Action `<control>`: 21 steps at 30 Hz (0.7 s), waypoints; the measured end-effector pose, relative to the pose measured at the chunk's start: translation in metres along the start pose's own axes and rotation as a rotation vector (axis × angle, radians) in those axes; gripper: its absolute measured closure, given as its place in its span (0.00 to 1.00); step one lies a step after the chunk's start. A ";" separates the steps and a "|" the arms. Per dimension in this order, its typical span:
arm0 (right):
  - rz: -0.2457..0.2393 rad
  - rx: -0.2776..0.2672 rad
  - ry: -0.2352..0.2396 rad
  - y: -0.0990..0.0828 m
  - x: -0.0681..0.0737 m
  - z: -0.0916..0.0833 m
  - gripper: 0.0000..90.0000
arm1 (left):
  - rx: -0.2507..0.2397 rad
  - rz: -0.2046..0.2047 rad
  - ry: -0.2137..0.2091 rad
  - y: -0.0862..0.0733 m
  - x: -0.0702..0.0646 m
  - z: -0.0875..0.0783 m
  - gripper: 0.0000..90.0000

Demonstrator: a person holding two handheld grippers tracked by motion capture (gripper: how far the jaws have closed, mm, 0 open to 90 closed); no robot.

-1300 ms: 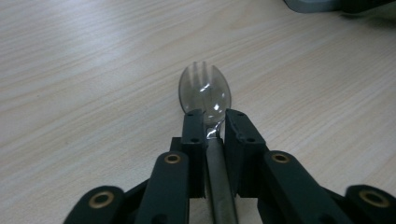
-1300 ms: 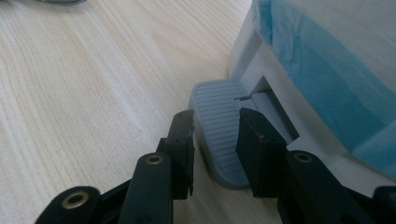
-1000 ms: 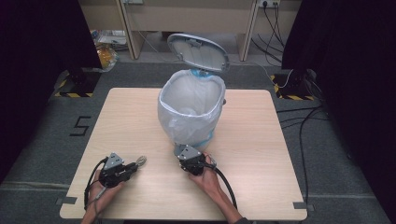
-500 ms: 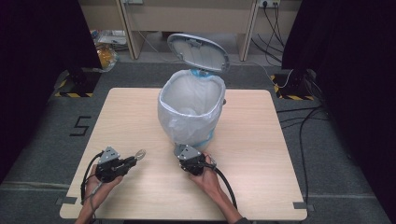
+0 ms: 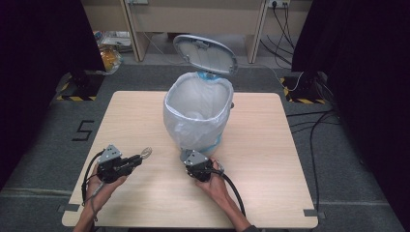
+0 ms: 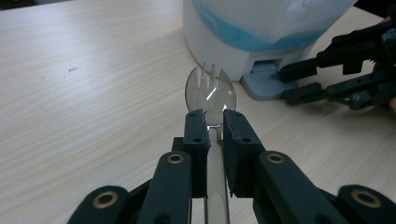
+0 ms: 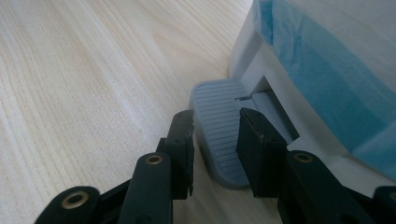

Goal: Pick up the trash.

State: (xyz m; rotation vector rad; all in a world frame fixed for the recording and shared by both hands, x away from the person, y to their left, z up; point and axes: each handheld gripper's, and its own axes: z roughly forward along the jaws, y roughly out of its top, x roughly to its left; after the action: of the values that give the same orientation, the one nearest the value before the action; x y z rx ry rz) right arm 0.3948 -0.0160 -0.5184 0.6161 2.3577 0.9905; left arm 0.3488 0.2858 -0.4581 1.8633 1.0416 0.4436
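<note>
Item: clear plastic spork [image 6: 211,91], clamped by the handle between the narrow-set jaws of the left gripper [image 6: 214,122], tines pointing toward the bin; seen in the high view at near left of the light wooden table [image 5: 145,193], just above its top.

Item: white pedal bin lined with a translucent bag over a blue one [image 5: 198,113], mid-table, grey lid [image 5: 207,53] standing open at the far side.

Item: grey ribbed foot pedal [image 7: 223,130] at the bin's near base, flanked by the jaws of the right gripper [image 7: 215,133], apparently pressing it down; jaws part-open, not clearly pinching.

Step judged: lid held up, spork ready for disposal. Next move calls for lifting the spork over the near rim, then release.

Room: bare table left of the bin; near edge close behind both hands.
</note>
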 end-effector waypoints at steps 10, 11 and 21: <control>-0.003 -0.005 0.005 -0.001 -0.001 0.000 0.73 | -0.030 0.007 -0.016 0.016 -0.003 -0.001 0.89; -0.001 -0.004 0.005 0.000 -0.001 0.000 0.73 | -0.032 0.008 -0.017 0.016 -0.003 -0.001 0.89; -0.005 -0.004 0.001 0.000 0.000 0.000 0.73 | -0.057 0.002 -0.027 0.023 -0.001 -0.006 0.89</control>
State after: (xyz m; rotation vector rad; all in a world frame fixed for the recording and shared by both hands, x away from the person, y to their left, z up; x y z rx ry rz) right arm 0.3950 -0.0164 -0.5186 0.6084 2.3567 0.9941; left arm 0.3553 0.2829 -0.4356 1.8156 0.9993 0.4436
